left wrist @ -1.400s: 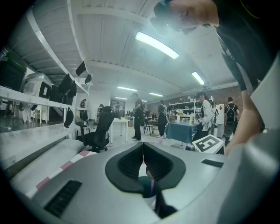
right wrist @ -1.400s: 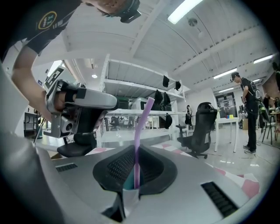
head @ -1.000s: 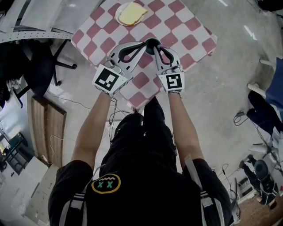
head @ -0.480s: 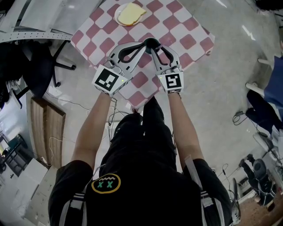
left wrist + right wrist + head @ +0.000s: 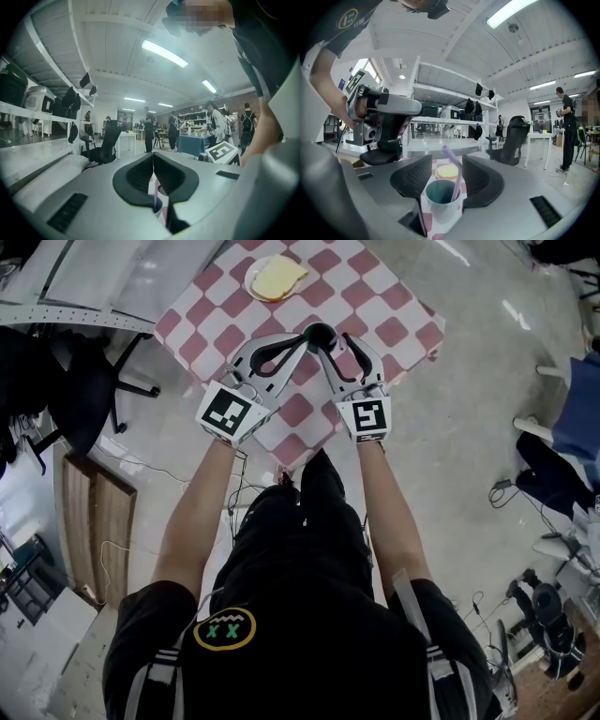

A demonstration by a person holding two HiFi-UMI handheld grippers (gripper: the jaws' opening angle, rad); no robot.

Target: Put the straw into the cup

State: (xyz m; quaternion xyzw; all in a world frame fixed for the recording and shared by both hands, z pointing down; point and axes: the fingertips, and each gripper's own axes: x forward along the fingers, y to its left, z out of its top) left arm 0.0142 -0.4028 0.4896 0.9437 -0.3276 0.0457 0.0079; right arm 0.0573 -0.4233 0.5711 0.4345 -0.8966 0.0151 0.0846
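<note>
At the left of the head view my left tool reaches in toward the centre of the checkered counter. Its own view shows the pads pressed together along a thin seam, and I can see nothing pinched between them. Just below and beyond that seam, the purple straw runs down into the cup.

Near the middle of the right gripper view, the teal cup stands on the counter. The straw is already in it, leaning against the rim with its top end free.

My right tool comes in from the right and is set narrow around the cup, one pad on each side, both apparently against its wall, so I am steadying it. Further back, near the upper edge of the counter, sits a plate with something pale yellow on it.

I judge the straw to be placed, so what is left is letting go. The next move calls for opening the right pads gently and drawing both tools straight back, so that neither knocks the straw or tips the light cup.
</note>
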